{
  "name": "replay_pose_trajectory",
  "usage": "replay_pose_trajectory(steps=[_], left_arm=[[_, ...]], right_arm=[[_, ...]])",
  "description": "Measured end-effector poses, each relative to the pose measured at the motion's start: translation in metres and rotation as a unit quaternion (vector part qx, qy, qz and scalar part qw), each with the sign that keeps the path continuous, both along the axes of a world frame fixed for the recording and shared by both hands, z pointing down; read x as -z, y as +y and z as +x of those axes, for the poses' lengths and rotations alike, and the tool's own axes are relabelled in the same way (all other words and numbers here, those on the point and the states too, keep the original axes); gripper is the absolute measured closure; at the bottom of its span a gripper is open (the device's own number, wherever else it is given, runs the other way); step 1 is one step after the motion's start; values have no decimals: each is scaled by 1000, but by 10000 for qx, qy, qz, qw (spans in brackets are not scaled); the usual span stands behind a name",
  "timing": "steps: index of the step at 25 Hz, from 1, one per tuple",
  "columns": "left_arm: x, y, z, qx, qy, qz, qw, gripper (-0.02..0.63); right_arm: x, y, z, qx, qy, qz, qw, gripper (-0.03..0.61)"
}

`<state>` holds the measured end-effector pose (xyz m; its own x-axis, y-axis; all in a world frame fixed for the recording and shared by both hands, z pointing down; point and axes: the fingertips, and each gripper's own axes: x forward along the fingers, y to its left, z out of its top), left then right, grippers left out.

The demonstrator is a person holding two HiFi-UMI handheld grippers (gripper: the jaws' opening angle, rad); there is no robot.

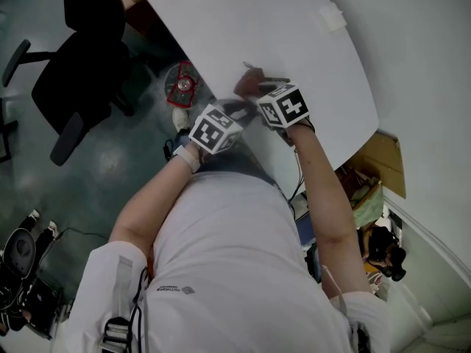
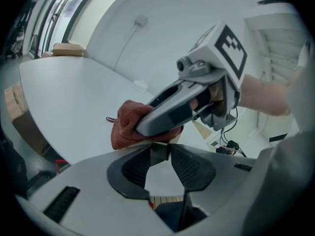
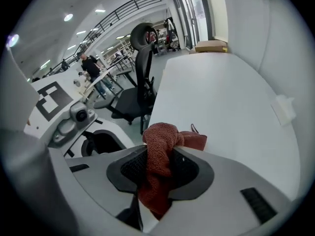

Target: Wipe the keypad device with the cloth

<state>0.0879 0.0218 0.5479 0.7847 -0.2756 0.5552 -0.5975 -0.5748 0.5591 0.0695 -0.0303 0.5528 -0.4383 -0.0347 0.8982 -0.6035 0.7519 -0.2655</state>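
Observation:
My right gripper (image 3: 158, 157) is shut on a red-brown cloth (image 3: 161, 140), which bunches up between the jaws and hangs down behind them. In the left gripper view the same cloth (image 2: 125, 124) lies crumpled on the white table (image 2: 74, 97) under the right gripper's fingers (image 2: 167, 116). My left gripper (image 2: 160, 152) points at the cloth from the table's edge. A small dark piece fills the gap at its jaw tips, with a beige edge (image 2: 142, 142) just beyond; this looks like the keypad device, mostly hidden by the cloth. In the head view both grippers meet at the table's near edge by the cloth (image 1: 247, 87).
A black office chair (image 1: 81, 72) stands on the floor left of the table. A small white block (image 1: 331, 17) lies far out on the table. A cardboard box (image 3: 210, 45) sits at the far end. A red object (image 1: 182, 85) lies on the floor below the edge.

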Motion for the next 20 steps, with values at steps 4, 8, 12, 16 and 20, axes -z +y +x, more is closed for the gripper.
replay_pose_trajectory(steps=[4,8,12,16,20], left_arm=[[2,0,2,-21,14,7,10000,482],[2,0,2,-65,25,-12,10000,480],[3,0,5,-91,28,-17,10000,480],[2,-1,6,-85,23,-12,10000,480],[0,-2,4,-64,-34,11,10000,482]], right_arm=[[-11,-17,-5,-70,104,81,9999,453],[-24,-33,-8,-193,206,76,9996,453],[-35,-46,-9,-281,315,135,9990,453],[-33,-50,-11,-105,317,319,9989,453],[-6,-51,7,-177,52,412,9990,453]])
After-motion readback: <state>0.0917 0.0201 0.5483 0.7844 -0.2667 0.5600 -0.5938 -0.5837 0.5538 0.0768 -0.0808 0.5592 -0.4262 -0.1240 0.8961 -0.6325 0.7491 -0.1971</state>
